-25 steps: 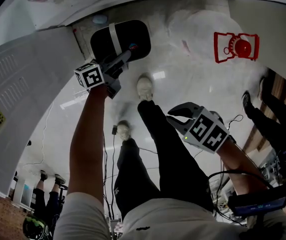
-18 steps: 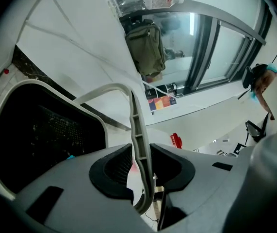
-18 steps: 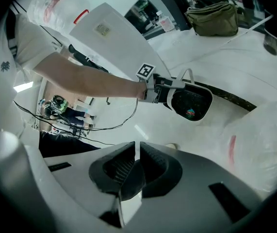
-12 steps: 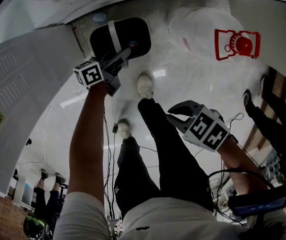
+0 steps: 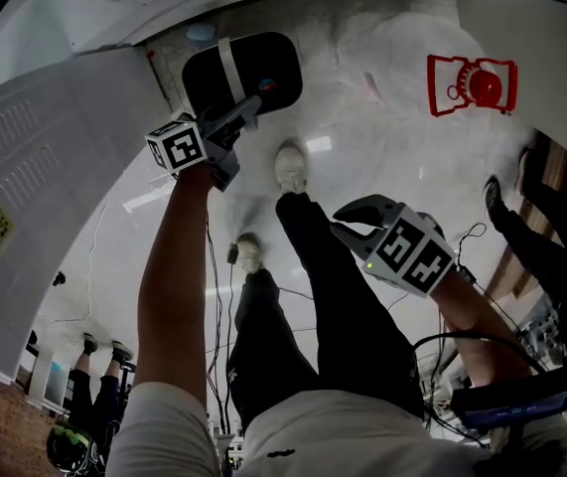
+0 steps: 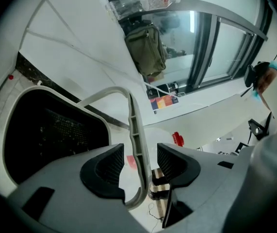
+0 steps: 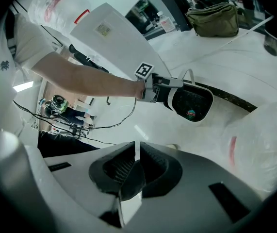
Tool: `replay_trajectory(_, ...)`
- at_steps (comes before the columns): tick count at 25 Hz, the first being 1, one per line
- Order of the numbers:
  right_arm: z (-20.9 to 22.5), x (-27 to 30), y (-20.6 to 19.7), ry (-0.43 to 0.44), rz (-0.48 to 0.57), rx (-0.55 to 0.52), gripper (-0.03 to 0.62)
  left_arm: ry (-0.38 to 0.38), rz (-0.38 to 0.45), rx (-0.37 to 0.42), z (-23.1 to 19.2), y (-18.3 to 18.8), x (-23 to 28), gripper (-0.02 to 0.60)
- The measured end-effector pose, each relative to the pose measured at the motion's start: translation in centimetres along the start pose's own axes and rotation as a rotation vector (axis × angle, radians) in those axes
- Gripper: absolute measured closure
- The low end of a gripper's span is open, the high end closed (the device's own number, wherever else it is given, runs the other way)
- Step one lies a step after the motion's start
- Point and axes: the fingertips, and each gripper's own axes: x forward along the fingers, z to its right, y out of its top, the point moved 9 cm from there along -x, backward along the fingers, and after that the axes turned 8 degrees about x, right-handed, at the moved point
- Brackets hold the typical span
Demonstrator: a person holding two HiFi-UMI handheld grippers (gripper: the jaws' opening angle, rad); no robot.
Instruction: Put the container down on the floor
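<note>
The container (image 5: 238,73) is a black bin with a white rim and a white handle, and it rests on the pale floor at the top of the head view. My left gripper (image 5: 253,102) reaches down to it. In the left gripper view the handle (image 6: 134,130) runs between the two pads of the left gripper (image 6: 140,161). The jaws are opening, and there is a clear gap on the right side of the handle. My right gripper (image 5: 348,222) hovers apart over the person's leg, its jaws shut with nothing between them (image 7: 137,161). The right gripper view shows the container (image 7: 192,102) from afar.
A white panel (image 5: 45,167) stands left of the container. A white plastic bag (image 5: 402,58) with a red lantern print (image 5: 470,87) lies to its right. The person's shoes (image 5: 288,167) and cables (image 5: 213,296) are on the floor. Another person's feet (image 5: 492,202) stand at right.
The left gripper stays at the container's handle and the right gripper holds its place. The person's feet and the view have shifted slightly.
</note>
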Motion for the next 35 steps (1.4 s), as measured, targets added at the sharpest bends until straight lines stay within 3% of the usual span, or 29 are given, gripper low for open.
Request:
replay_trajectory(9,-2.7,-0.2,0.9,-0.004,0.012,-0.05,0.557,0.078,-0.003,0.014,2.2,0.4,-3.9,0.35)
replay_trajectory(16,-5.8,-1.8,1.9,-0.01,0.04,-0.085,0.558,0.136,0.034,0.011,7.1,0.2,-8.5,0.353)
replay_trajectory(18,-7.0,-2.5,2.3,-0.028,0.051,-0.105,0.56,0.137,0.039,0.019,9.3,0.2,-9.9,0.4)
replay_trajectory(21,-9.3,-3.3,2.8,-0.05,0.075,-0.136,0.563,0.153,0.052,0.053,13.2,0.4,-12.5,0.56)
replay_trajectory(25,-13.0,-3.4,2.2,-0.07,0.103,-0.157,0.566,0.111,0.01,0.097,19.2,-1.1,-15.3,0.572)
replay_trajectory(30,-18.5,-3.5,1.1,-0.092,0.18,-0.152,0.568,0.053,-0.148,0.236,27.5,-4.4,-19.6,0.572)
replay_trajectory(35,-24.6,-3.9,-0.4,-0.111,0.237,-0.168,0.569,-0.006,-0.144,0.319,35.6,-5.9,-25.0,0.572)
